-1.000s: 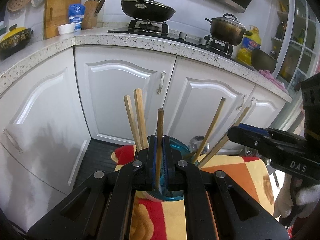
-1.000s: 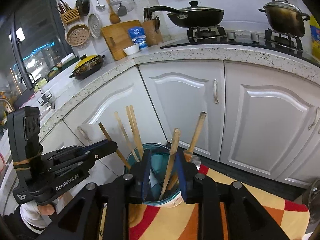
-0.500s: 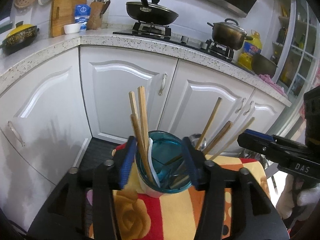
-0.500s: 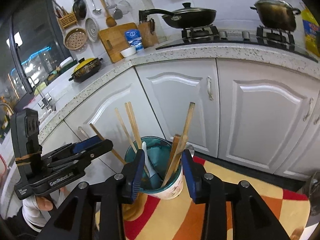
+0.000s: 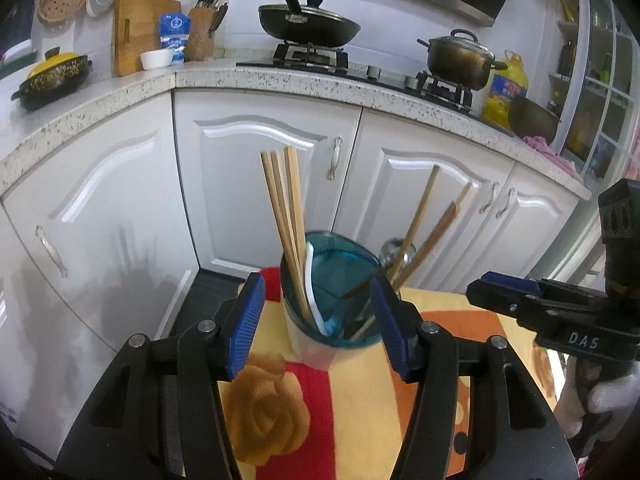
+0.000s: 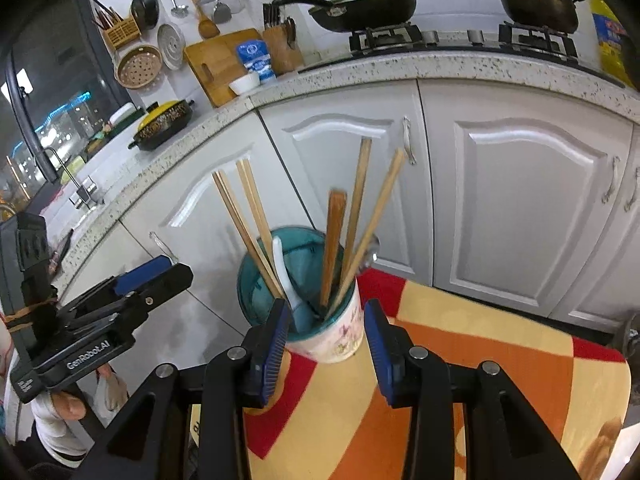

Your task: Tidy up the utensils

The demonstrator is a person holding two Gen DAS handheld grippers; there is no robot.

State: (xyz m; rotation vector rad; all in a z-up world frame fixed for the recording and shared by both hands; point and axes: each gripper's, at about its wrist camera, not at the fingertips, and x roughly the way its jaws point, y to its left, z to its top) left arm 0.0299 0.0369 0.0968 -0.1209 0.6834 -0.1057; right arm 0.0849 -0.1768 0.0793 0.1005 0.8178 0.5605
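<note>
A teal-lined white utensil cup (image 5: 332, 312) (image 6: 320, 320) stands on a table with a red, yellow and orange cloth (image 5: 360, 392) (image 6: 460, 380). It holds several wooden chopsticks (image 5: 284, 216) (image 6: 248, 220), a white spoon (image 5: 312, 284) (image 6: 286, 276) and a brown wooden utensil (image 6: 334, 240). My left gripper (image 5: 318, 322) is open and empty, just in front of the cup. My right gripper (image 6: 326, 342) is open and empty, just in front of the cup. Each gripper also shows in the other's view, the right (image 5: 520, 296) and the left (image 6: 152, 280).
White cabinets (image 5: 260, 176) and a speckled counter (image 5: 280, 76) stand behind the table. A wok (image 5: 308, 24) and a pot (image 5: 456, 60) sit on the stove. The table's edge lies just past the cup.
My left gripper has opened and let a wooden chopstick drop into the cup. Both grippers have drawn back and up from the cup, the right one opening wider.
</note>
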